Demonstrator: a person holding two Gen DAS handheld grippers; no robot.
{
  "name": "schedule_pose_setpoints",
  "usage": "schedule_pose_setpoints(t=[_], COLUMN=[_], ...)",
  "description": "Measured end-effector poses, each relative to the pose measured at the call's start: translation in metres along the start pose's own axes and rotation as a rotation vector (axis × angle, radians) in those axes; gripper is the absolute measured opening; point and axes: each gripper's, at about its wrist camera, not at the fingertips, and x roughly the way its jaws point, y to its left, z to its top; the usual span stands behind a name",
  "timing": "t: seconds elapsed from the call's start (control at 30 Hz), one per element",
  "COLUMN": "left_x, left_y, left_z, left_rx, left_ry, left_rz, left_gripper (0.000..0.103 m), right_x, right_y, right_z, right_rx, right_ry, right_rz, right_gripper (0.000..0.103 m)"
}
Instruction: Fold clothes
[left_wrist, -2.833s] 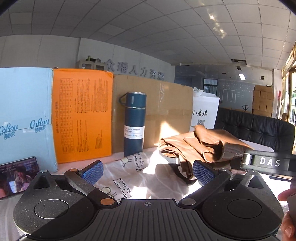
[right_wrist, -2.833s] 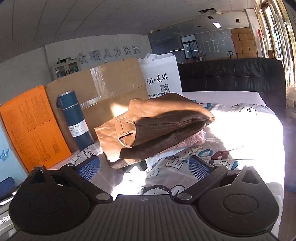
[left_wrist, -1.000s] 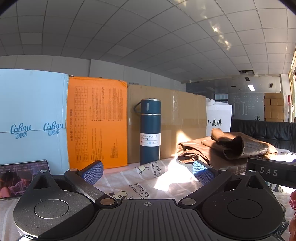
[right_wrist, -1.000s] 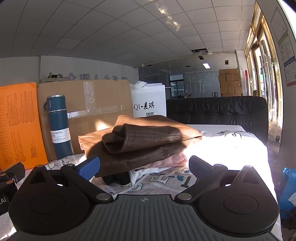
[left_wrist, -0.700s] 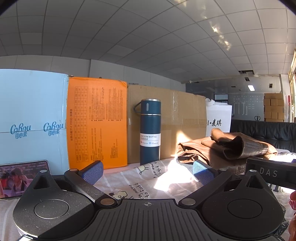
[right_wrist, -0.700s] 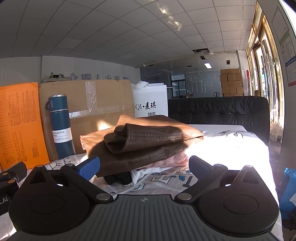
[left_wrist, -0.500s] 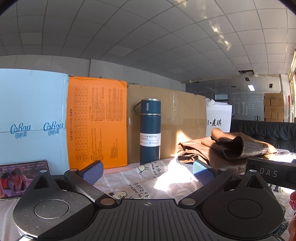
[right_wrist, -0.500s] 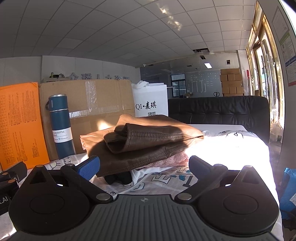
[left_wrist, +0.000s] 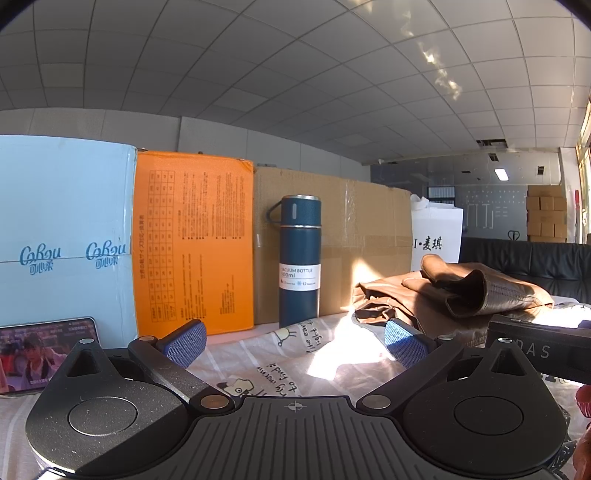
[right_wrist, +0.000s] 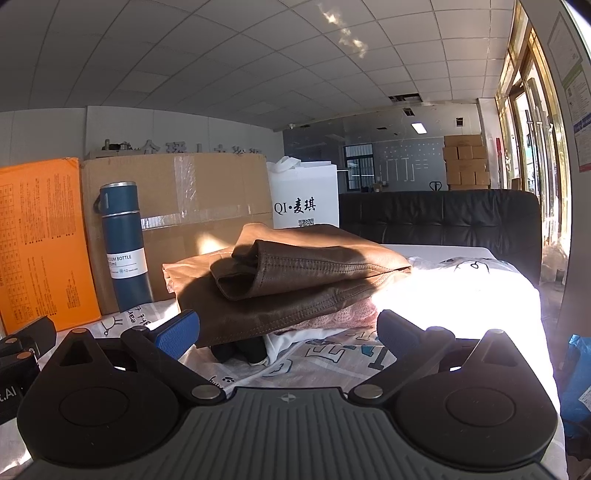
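A folded brown leather garment (right_wrist: 291, 273) lies in a stack on the printed white cloth (right_wrist: 332, 363), just ahead of my right gripper (right_wrist: 282, 330). Pink knit fabric (right_wrist: 340, 314) and a dark item (right_wrist: 240, 349) peek out from under it. The right gripper stands open, low over the cloth, with nothing between its fingers. In the left wrist view the same brown garment (left_wrist: 454, 295) sits to the right, partly behind the right gripper's black body (left_wrist: 539, 350). My left gripper (left_wrist: 293, 338) is open and empty over the cloth (left_wrist: 280, 354).
A blue vacuum bottle (left_wrist: 299, 258) stands against a row of upright boxes: light blue (left_wrist: 62, 236), orange (left_wrist: 192, 240), brown cardboard (left_wrist: 362, 240). A white paper bag (right_wrist: 306, 199) and a black sofa (right_wrist: 439, 218) are behind. A phone (left_wrist: 44, 350) leans at far left.
Over the last second almost nothing has moved. Since 2.8 s ago both grippers have dropped lower and levelled out, so the garment now appears nearly edge-on.
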Motion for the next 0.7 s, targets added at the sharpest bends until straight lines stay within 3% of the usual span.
schedule_pose_setpoints(t=[0.7], left_x=[0.0000], left_y=[0.0011], left_z=[-0.0004], left_rx=[-0.007], left_ry=[0.006], left_rz=[0.000], left_gripper=[0.103], right_x=[0.0034], right_y=[0.0030], right_z=[-0.0011], right_rx=[-0.013], right_ry=[0.018], right_rz=[0.009], right_gripper=[0.103])
